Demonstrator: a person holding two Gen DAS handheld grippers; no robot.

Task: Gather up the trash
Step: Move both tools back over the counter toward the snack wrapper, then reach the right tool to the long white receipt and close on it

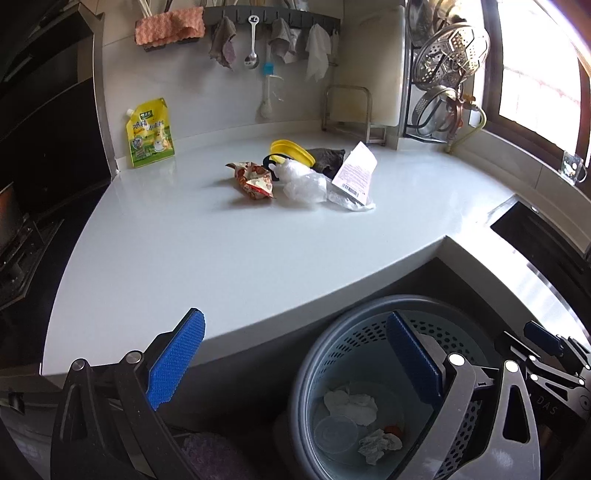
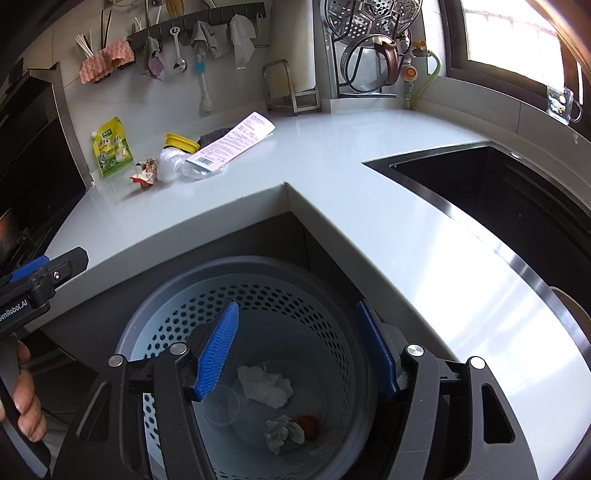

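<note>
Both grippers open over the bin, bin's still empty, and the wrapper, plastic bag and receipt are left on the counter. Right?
Not quite: the bin is not empty. The right wrist view shows crumpled tissues, a clear lid and a red scrap at its bottom. The rest holds: left gripper and right gripper open, wrapper, plastic bag and receipt on the counter.

Pale L-shaped countertop (image 1: 229, 251) (glossy) beneath a bright window (image 2: 517, 33).

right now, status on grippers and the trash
Left gripper open, empty. Right gripper open over bin. Wrapper, plastic bag, receipt on counter. Nothing in the way.
</note>
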